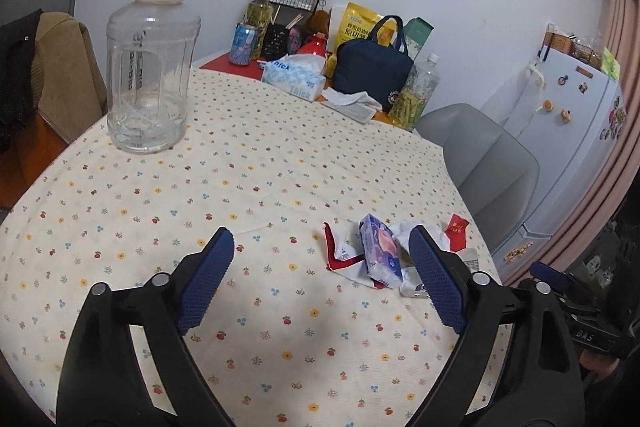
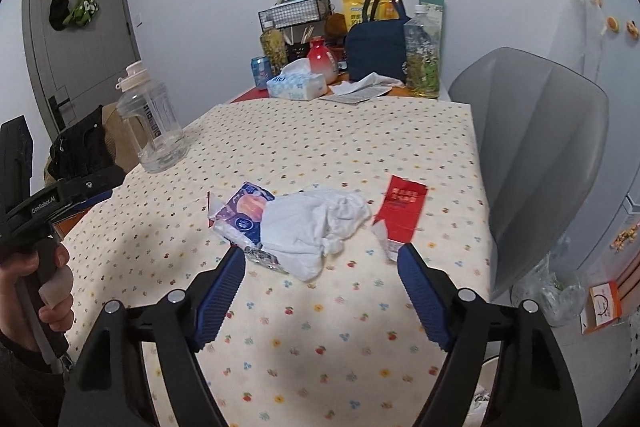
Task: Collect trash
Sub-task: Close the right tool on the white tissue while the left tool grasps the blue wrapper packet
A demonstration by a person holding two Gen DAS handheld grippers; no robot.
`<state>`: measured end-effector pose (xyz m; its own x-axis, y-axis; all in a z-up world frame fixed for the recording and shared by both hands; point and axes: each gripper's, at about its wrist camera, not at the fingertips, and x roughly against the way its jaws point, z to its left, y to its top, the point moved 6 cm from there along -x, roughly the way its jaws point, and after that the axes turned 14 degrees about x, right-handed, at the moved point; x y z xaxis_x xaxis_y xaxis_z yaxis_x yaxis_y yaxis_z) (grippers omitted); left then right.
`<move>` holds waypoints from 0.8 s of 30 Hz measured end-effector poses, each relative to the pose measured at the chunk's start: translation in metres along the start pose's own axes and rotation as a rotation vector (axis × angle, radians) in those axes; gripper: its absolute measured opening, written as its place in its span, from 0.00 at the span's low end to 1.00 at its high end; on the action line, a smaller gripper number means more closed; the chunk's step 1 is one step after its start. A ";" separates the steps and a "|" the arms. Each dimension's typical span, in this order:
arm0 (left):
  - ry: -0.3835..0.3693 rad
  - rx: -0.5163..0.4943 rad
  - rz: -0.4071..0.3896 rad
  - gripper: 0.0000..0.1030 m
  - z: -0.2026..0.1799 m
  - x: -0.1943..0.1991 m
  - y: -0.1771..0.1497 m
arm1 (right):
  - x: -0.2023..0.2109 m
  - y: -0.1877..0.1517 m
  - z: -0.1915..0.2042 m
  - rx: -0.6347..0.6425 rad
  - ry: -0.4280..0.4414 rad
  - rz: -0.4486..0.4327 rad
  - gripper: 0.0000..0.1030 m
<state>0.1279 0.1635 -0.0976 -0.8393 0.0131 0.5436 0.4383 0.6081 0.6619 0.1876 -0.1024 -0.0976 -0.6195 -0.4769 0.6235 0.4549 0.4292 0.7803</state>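
At the far left of the desk [image 2: 280,367], which wore a cream cloth dotted with small flowers and cherries, stood a big clear plastic water jug with a cream lid [image 1: 152,67], almost empty and upright. The left hand-held gripper [image 1: 322,251] hung above the cloth with its blue-padded fingers [image 1: 208,279] spread apart and nothing between them; a hand [image 2: 36,291] gripped its black handle at the edge of the right wrist view. To the right of that gripper the trash lay in a loose heap near the desk's right edge: a torn red-and-white wrapper [image 1: 340,253], a purple-blue snack packet printed with a peach [image 2: 244,215], and a crumpled white tissue [image 2: 316,223] lying partly over the packet and touching it. Just beside the tissue, a little apart, lay a flat red paper wrapper with pale lettering [image 2: 402,207]. The right hand-held gripper [image 2: 322,259] was poised over the near side of the heap, its jaws open, the tissue ahead of and between the fingertips but not pinched. Beyond the desk's right edge stood a grey moulded chair [image 2: 540,155], and at the back a blue-and-white tissue box [image 2: 298,87] and a navy lunch bag [image 2: 376,43] sat among bottles.
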 end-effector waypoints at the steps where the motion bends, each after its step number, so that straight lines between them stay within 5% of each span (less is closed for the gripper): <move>1: 0.001 0.004 0.009 0.81 0.001 -0.004 -0.001 | -0.005 0.001 0.002 0.004 0.006 0.007 0.69; 15: 0.017 0.019 0.067 0.74 0.012 -0.039 -0.003 | -0.092 0.012 0.025 0.023 0.074 0.140 0.62; 18: 0.008 0.013 0.083 0.74 0.011 -0.046 -0.003 | -0.105 0.010 0.023 0.002 0.089 0.163 0.41; 20: 0.002 0.008 0.088 0.74 0.008 -0.049 -0.003 | -0.108 0.009 0.020 -0.019 0.094 0.171 0.17; 24: -0.025 0.011 0.104 0.71 -0.001 -0.056 -0.002 | -0.096 0.011 0.015 -0.041 0.102 0.133 0.05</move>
<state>0.1740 0.1609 -0.1291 -0.7975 0.0965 0.5955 0.5197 0.6113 0.5969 0.2427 -0.0405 -0.1501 -0.4844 -0.4943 0.7218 0.5560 0.4631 0.6903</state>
